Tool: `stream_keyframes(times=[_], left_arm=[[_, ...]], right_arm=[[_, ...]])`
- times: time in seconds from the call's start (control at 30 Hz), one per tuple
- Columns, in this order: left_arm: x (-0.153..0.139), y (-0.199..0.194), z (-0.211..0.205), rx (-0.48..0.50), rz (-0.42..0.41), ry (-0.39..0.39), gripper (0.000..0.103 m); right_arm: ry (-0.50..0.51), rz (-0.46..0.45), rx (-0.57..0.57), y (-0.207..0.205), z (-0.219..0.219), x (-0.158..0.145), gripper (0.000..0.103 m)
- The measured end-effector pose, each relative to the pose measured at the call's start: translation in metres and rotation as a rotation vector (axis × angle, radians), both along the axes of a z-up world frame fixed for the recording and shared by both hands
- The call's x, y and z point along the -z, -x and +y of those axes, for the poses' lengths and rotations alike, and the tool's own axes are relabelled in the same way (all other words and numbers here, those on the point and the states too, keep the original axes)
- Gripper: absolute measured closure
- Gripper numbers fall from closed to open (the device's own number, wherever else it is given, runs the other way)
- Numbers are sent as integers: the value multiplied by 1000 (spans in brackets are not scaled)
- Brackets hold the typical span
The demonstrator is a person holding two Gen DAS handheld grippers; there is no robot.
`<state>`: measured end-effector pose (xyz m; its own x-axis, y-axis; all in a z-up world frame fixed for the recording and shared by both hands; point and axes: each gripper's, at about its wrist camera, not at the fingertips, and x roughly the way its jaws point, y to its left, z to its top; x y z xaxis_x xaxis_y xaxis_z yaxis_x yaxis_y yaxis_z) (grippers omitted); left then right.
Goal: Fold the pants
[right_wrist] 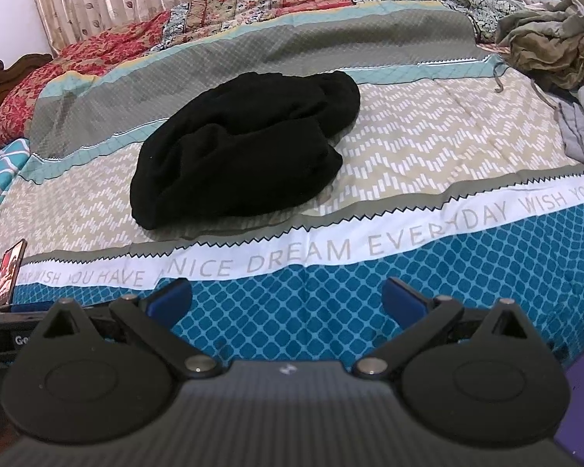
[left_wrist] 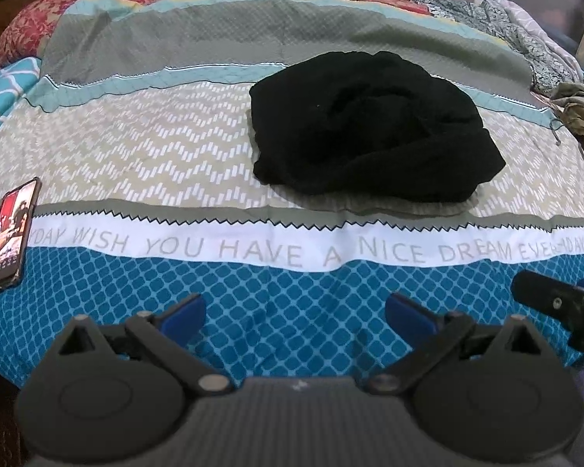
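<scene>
Black pants (left_wrist: 373,124) bunched on bed (left_wrist: 136,155), untouched. Left gripper (left_wrist: 294,313) & right gripper (right_wrist: 286,299) both spread wide, holding nothing.

White band of bedsheet (left_wrist: 253,249) reads "WISH YOU HAVE A NICE DREAM EVERYDAY", repeating; "Go…" partly readable on black device (right_wrist: 4,334) at left edge.

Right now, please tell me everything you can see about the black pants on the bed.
The black soft-fabric pants lie in a crumpled, rounded heap, not yet folded or spread out. No waistband or separate legs can be made out. They rest on the beige zigzag band of the patterned bed cover, their far edge reaching the teal stripe. Nothing else touches them; both hand-held grippers are open and well short of them.
</scene>
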<state>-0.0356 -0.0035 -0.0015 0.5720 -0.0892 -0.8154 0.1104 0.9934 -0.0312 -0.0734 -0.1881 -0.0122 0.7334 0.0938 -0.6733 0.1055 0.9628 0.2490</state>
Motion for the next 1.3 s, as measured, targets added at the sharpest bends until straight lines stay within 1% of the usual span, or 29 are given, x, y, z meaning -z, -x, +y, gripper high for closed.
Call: stream_keyframes(times=[0.5,1.3], left_arm=[[0,4,3,-4,3,-7,1],[4,4,3,13,9,-10,1]], right_arm=[[1,3,0,2,2,0,0],[-12,33,1,1,2,4,0]])
